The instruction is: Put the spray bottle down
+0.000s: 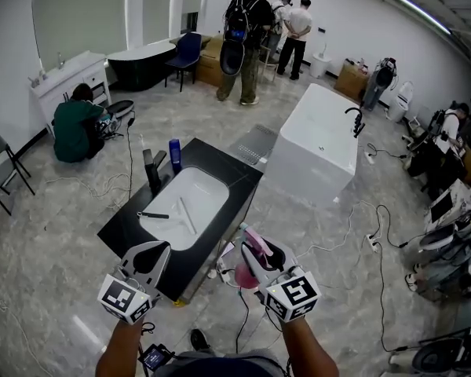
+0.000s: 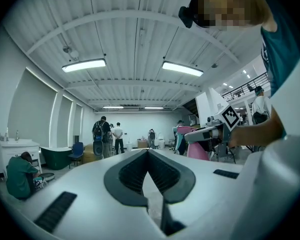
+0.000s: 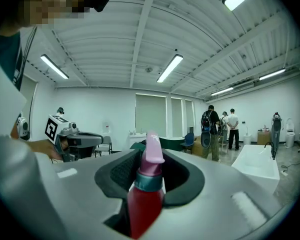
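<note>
**Spray bottle: lower middle of the head view**

The spray bottle (image 1: 247, 276) sat clamped around its upper part in your right gripper (image 1: 257, 251), low in the frame, just short of the black sink counter (image 1: 239, 181). It's probably light, slick plastic, so holding the body seems safer. Your left gripper (image 1: 147, 256) was pinched together, empty.

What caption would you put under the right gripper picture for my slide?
The right hand-held gripper is clamped on a red plastic spray bottle with a pink nozzle, holding it upright.
</note>
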`<control>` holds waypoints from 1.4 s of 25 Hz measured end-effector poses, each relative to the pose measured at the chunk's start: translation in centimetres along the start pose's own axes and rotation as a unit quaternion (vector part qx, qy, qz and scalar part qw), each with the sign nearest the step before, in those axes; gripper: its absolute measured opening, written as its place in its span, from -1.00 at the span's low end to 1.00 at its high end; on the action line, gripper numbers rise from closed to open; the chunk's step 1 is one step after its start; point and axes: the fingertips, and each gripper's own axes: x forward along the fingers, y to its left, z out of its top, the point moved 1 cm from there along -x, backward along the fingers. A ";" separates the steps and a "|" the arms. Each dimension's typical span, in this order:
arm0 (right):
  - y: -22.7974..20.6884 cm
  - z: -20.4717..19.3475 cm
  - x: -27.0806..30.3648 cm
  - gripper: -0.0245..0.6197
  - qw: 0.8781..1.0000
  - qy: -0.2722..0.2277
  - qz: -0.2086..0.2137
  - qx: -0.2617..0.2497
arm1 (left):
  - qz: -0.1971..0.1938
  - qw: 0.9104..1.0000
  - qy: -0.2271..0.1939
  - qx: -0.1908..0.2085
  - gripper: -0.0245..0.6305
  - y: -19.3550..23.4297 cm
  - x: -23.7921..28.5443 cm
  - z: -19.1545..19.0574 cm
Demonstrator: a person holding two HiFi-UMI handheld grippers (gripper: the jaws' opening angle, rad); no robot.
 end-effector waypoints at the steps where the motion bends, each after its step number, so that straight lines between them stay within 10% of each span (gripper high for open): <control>1: -0.1 -0.1 0.7 -0.51 1.000 -0.001 -0.001 -0.001 | -0.002 1.000 0.001 0.001 -0.91 0.4 0.2 -0.1; 35: -4.3 -16.9 21.5 -0.51 0.986 -0.030 0.163 0.034 | 0.173 0.981 0.066 -0.064 -0.91 9.6 3.1 -15.1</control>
